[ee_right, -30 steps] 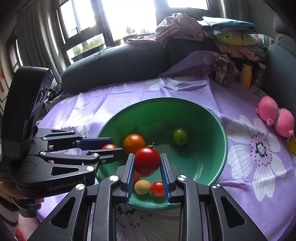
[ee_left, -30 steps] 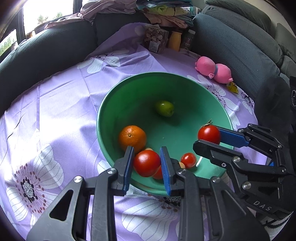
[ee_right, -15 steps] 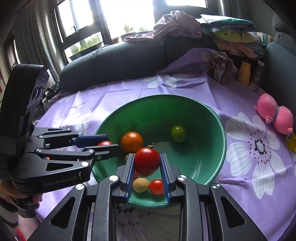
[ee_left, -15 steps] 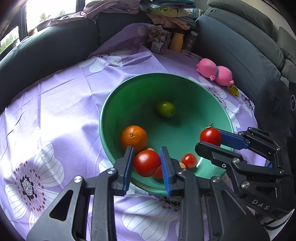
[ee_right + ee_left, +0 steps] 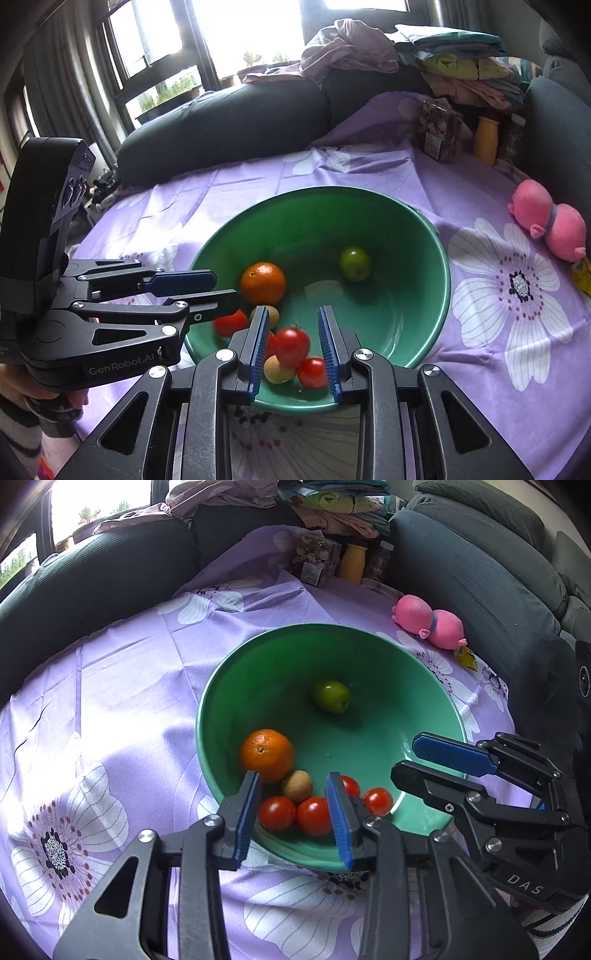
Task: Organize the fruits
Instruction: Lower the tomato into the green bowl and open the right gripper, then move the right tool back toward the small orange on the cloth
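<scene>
A green bowl (image 5: 236,686) (image 5: 436,258) stands on the purple flowered cloth. In it lie an orange (image 5: 266,755) (image 5: 263,283), a green fruit (image 5: 331,696) (image 5: 354,263), a small brown fruit (image 5: 297,785) and several red tomatoes (image 5: 277,812) (image 5: 291,346). My left gripper (image 5: 293,812) is open and empty over the bowl's near rim. My right gripper (image 5: 293,349) is open and empty above the tomatoes; it also shows in the left wrist view (image 5: 424,760). The left gripper shows at the left of the right wrist view (image 5: 218,288).
A pink plush toy (image 5: 428,622) (image 5: 550,225) lies on the cloth to the right of the bowl. Jars and a yellow bottle (image 5: 351,566) stand at the back. Dark sofa cushions (image 5: 92,587) ring the table, with folded clothes piled behind.
Both grippers held a tomato each; both have opened and the two tomatoes now lie in the bowl among the others.
</scene>
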### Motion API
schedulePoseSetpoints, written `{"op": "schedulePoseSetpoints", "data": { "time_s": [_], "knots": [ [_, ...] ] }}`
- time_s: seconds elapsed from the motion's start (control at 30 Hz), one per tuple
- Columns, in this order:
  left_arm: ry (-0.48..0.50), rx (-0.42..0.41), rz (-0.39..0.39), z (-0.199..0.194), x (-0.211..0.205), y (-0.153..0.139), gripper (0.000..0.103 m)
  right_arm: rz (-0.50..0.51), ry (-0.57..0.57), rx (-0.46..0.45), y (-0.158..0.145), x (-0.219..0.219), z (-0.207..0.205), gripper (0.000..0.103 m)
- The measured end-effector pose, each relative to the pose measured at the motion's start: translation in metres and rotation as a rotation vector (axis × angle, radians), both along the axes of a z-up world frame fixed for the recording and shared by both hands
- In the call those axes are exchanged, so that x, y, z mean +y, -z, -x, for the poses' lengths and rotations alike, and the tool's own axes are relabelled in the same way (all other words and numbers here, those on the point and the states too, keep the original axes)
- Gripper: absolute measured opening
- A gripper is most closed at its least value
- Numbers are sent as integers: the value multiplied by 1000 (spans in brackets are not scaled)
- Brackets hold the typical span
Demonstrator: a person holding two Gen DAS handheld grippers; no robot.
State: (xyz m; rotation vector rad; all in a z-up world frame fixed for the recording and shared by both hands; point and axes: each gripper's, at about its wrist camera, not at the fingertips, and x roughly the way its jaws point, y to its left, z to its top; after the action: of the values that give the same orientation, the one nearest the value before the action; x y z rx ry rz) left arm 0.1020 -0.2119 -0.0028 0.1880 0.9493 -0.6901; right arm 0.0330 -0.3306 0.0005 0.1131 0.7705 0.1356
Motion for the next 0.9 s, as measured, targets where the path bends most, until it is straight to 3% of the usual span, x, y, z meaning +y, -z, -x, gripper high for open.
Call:
{"op": "schedulePoseSetpoints", "data": {
  "time_s": [0.2, 0.9],
  "knots": [
    [-3, -1, 2, 1, 0, 0, 39, 0, 5, 1, 0, -1, 0, 29],
    [-14, -18, 8, 7, -6, -5, 68, -4, 38, 3, -3, -9, 6, 40]
  ]
}}
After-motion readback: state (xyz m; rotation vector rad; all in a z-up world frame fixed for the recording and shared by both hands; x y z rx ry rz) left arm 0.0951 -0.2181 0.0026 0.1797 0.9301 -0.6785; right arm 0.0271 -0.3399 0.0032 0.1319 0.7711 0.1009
